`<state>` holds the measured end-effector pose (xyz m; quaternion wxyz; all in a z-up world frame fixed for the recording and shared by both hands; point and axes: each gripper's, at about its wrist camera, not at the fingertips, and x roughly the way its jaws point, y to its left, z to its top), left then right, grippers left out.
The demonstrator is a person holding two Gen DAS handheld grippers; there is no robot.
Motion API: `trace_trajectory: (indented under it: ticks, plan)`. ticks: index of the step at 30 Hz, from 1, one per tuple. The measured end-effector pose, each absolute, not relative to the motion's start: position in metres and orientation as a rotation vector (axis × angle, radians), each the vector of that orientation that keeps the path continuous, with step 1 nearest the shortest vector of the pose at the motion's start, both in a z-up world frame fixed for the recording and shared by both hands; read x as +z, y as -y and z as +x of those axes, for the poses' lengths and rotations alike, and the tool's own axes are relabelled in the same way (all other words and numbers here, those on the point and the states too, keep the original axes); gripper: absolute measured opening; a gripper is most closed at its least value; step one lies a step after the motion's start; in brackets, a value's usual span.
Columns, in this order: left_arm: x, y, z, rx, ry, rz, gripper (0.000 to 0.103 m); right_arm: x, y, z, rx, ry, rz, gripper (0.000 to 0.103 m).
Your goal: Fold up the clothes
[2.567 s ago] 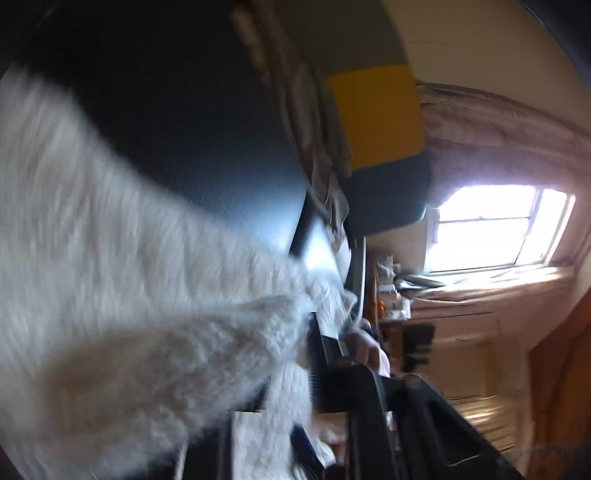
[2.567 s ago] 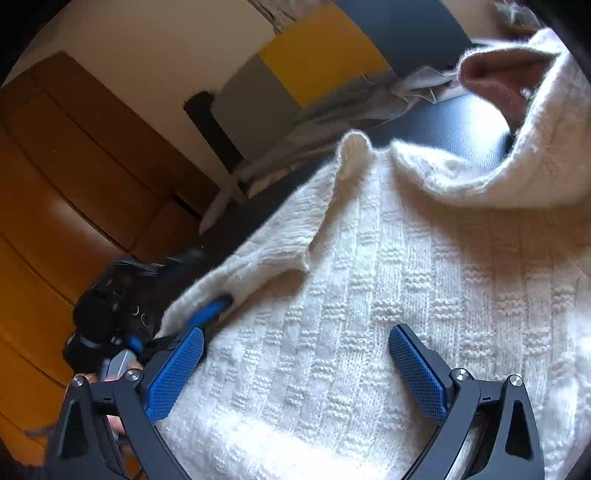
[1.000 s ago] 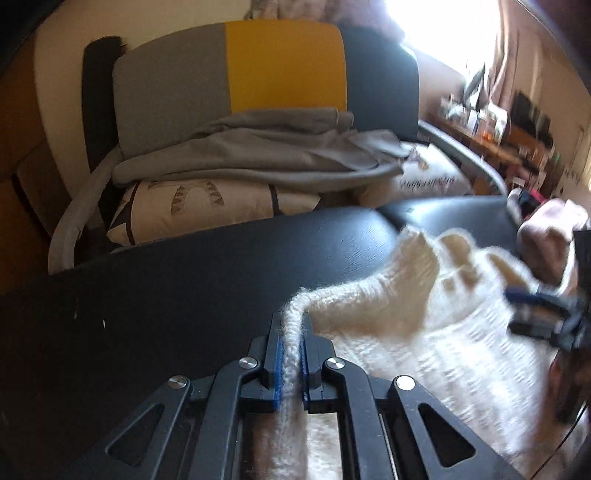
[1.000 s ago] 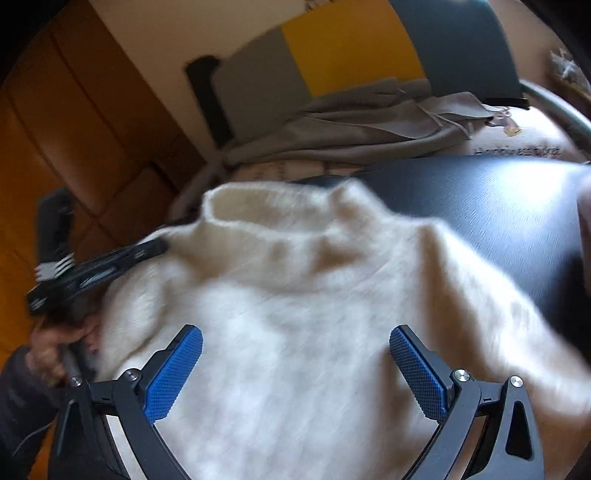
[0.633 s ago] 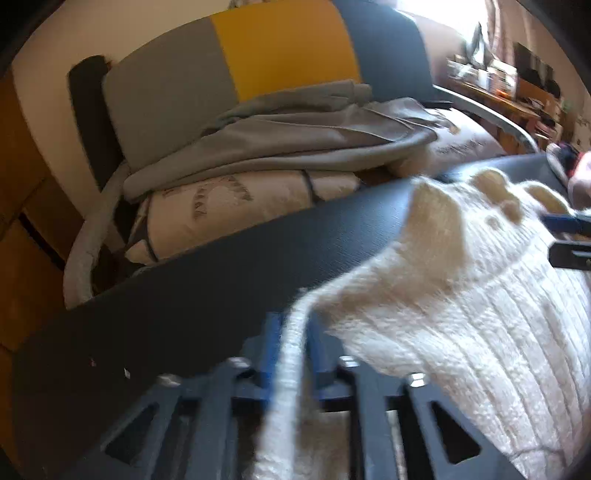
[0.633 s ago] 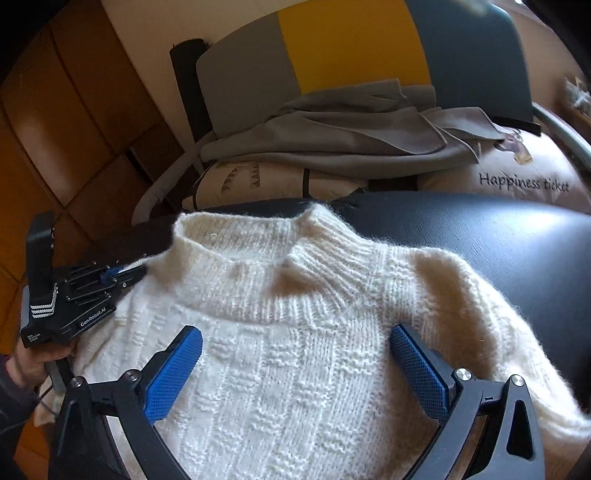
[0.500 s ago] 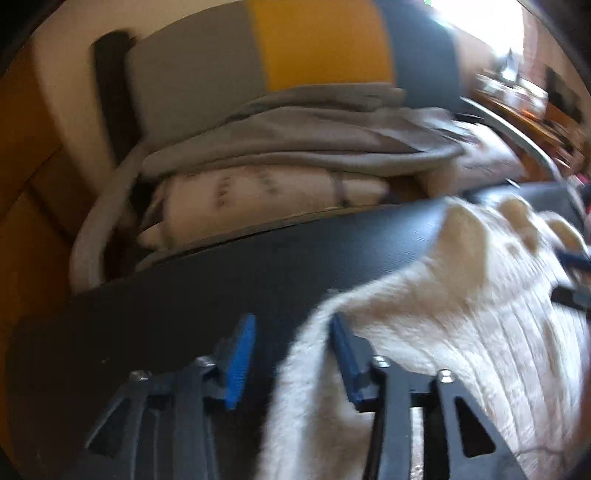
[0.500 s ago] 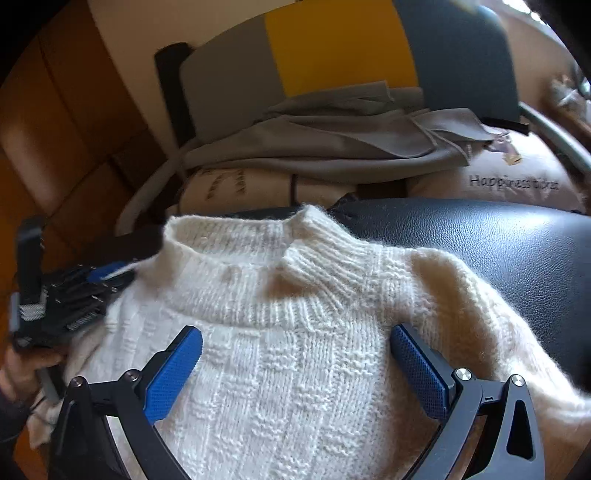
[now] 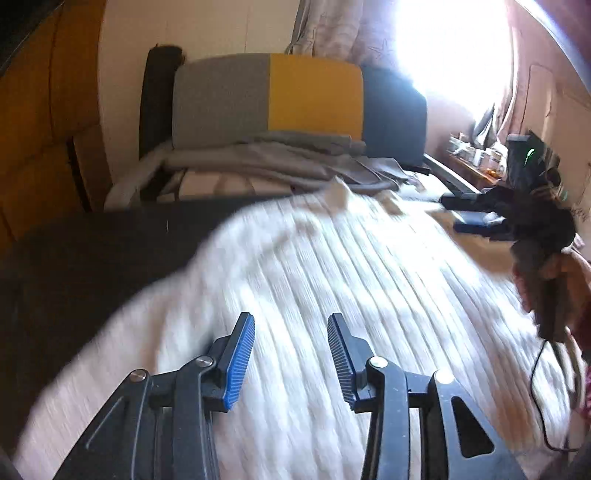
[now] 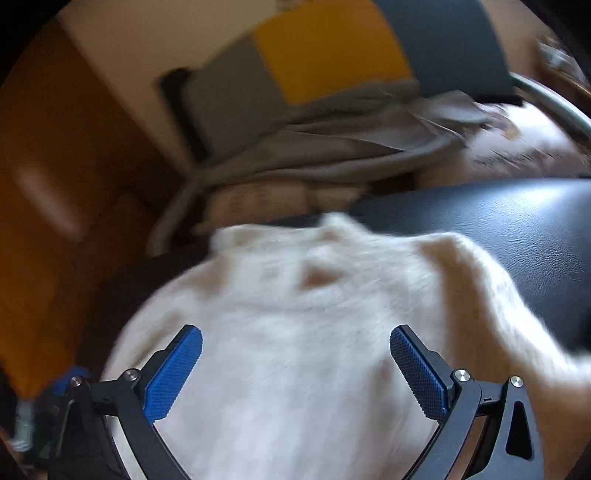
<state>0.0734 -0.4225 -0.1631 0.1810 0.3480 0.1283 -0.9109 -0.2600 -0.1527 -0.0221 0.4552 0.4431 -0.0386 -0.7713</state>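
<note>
1. A dark, leather-textured tabletop (image 10: pixel 535 236) is carrying a cream-white ribbed knit sweater (image 9: pixel 332 280), which is lying spread flat with its collar pointing toward the far edge. The right wrist view is showing the bare tabletop to the right of the sweater (image 10: pixel 314 332); the left wrist view is showing bare tabletop (image 9: pixel 92 251) to its left.
2. Beyond the far edge, a cushion in grey, yellow and dark-blue panels (image 9: pixel 295 96) is standing upright behind a heap of grey cloth (image 9: pixel 280 158) lying over a pale printed pillow. Both views are showing these; the right wrist view is motion-blurred.
3. Only the left wrist view is showing a bright window with a curtain (image 9: pixel 354 33) and a cluttered shelf at far right.
4. The left gripper (image 9: pixel 291 356) is hovering over the sweater's body with its blue-padded jaws apart by a moderate gap, nothing between them.
5. The right gripper (image 10: pixel 295 373) is holding its jaws spread wide above the sweater's chest, gripping nothing.
6. In the left wrist view, the right gripper (image 9: pixel 476 218) is appearing at the sweater's far right, with a person's hand (image 9: pixel 554 280) around its handle and a thin black cable hanging below.
</note>
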Motion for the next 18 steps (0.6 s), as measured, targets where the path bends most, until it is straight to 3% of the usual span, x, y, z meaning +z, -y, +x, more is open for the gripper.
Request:
trace_trajectory:
  ticks: [7, 11, 15, 18]
  plan:
    - [-0.203, 0.392, 0.124, -2.491, -0.499, 1.066, 0.042, -0.019, 0.079, -0.154, -1.762, 0.006, 1.117, 0.103]
    - [-0.207, 0.385, 0.149, -2.493, -0.487, 1.023, 0.042, -0.043, 0.025, -0.112, -1.818, 0.000, 1.165, 0.103]
    - [-0.211, 0.376, 0.162, -2.494, -0.406, 0.984, 0.043, -0.060, -0.021, -0.085, -1.867, 0.117, 1.107, 0.103]
    - [-0.213, 0.377, 0.160, -2.462, -0.435, 0.985, 0.043, -0.068, -0.032, -0.066, -1.899, 0.080, 0.990, 0.103]
